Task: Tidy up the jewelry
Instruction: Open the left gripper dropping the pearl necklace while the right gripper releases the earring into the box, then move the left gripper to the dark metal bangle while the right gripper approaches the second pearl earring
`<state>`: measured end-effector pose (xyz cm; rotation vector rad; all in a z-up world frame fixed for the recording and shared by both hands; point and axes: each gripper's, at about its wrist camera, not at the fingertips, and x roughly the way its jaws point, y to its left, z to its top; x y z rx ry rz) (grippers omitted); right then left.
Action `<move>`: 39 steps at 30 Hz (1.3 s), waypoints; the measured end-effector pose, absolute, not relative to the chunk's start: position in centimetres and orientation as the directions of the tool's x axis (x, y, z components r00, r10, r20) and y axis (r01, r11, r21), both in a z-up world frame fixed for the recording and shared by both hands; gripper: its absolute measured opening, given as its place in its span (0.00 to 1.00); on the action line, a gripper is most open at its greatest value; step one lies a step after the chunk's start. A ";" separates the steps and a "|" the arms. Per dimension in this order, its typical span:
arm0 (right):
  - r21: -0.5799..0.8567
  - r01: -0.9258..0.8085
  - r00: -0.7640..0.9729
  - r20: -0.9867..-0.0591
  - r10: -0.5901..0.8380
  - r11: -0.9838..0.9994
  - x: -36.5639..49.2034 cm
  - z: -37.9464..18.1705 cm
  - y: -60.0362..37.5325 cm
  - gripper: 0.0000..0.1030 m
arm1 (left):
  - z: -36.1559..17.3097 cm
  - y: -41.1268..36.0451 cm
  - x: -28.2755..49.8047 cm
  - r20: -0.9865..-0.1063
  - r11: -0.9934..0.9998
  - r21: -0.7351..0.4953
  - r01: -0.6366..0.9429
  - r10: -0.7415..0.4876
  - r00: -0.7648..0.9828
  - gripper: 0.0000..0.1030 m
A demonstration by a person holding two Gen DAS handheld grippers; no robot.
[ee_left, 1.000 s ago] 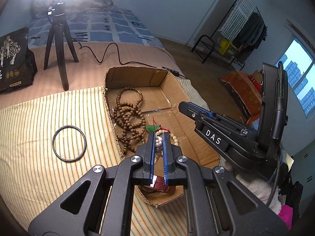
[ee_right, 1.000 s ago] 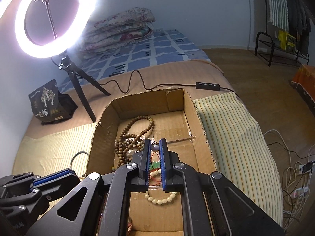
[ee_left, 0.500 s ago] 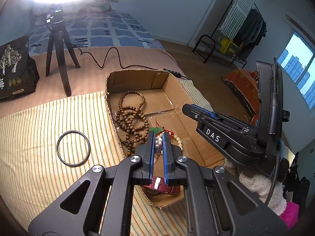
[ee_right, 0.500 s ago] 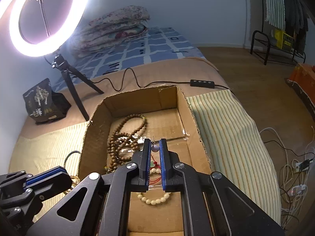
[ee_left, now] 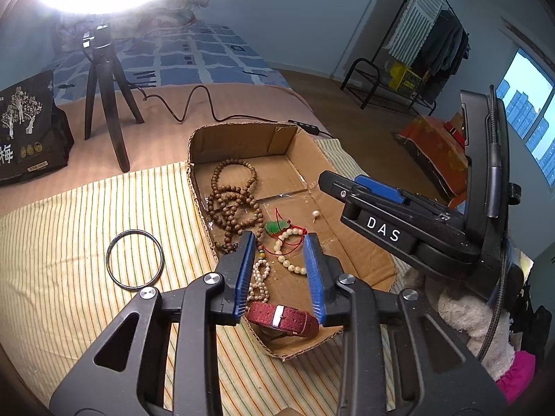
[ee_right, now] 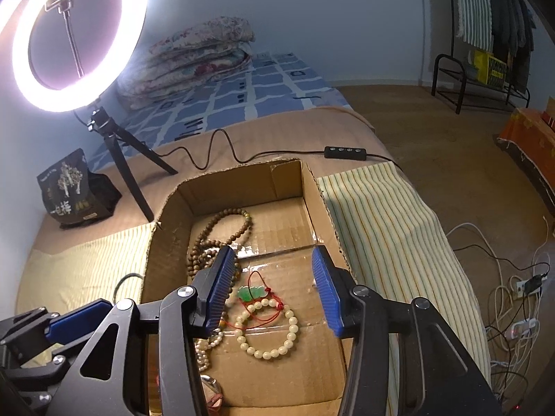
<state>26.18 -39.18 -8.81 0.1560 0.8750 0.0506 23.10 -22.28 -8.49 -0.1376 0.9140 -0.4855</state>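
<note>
A shallow cardboard box [ee_left: 242, 138] [ee_right: 239, 183] lies on a striped cloth. In it are brown wooden beads [ee_left: 232, 201] [ee_right: 208, 242], a cream bead bracelet [ee_left: 288, 253] [ee_right: 274, 332], a green pendant on red cord [ee_left: 277, 226] [ee_right: 253, 293], a pearl strand [ee_left: 258, 279], a small pearl earring [ee_left: 315, 213] and a red watch strap [ee_left: 281, 319]. A dark bangle [ee_left: 134, 260] lies on the cloth left of the box. My left gripper [ee_left: 280, 270] is open and empty over the box's near end. My right gripper [ee_right: 274, 287] is open and empty over the box.
A ring light on a tripod [ee_right: 114, 145] [ee_left: 104, 79] stands behind the box, its cable and remote [ee_right: 347, 152] running to the right. A black bag [ee_left: 24, 131] [ee_right: 76, 190] sits far left. Floor, cables [ee_right: 513, 312] and a clothes rack [ee_left: 416, 45] are to the right.
Both grippers have opened from shut. The small pearl earring now lies on the box floor, and the pearl strand lies below the left gripper.
</note>
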 end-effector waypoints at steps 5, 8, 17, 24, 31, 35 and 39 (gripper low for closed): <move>0.149 0.014 0.647 -0.755 0.104 0.989 25.8 -8.2 -38.9 0.44 | -7.9 -21.9 22.8 -0.719 0.884 -0.317 0.343 -0.459 0.521 0.27; 0.143 0.012 0.652 -0.751 0.101 0.990 25.6 -7.7 -38.8 0.44 | -7.5 -21.5 22.6 -0.716 0.885 -0.314 0.344 -0.459 0.527 0.27; 0.128 -0.001 0.668 -0.738 0.096 0.992 24.6 -6.3 -38.2 0.44 | -6.5 -19.9 21.5 -0.709 0.893 -0.285 0.348 -0.441 0.551 0.28; 0.110 -0.036 0.678 -0.728 0.105 0.993 23.6 -5.4 -37.3 0.44 | -5.9 -17.1 21.5 -0.703 0.908 -0.273 0.319 -0.415 0.578 0.28; 0.120 -0.093 0.686 -0.711 0.151 0.988 22.4 -4.4 -35.7 0.44 | -5.6 -13.2 21.9 -0.702 0.926 -0.270 0.263 -0.376 0.604 0.28; 0.119 -0.132 0.683 -0.708 0.177 0.984 21.9 -4.3 -34.4 0.44 | -5.9 -10.9 22.2 -0.706 0.933 -0.283 0.222 -0.359 0.611 0.28; 0.124 -0.170 0.670 -0.713 0.207 0.978 21.8 -4.4 -32.8 0.44 | -6.3 -9.2 22.3 -0.712 0.939 -0.285 0.192 -0.342 0.613 0.28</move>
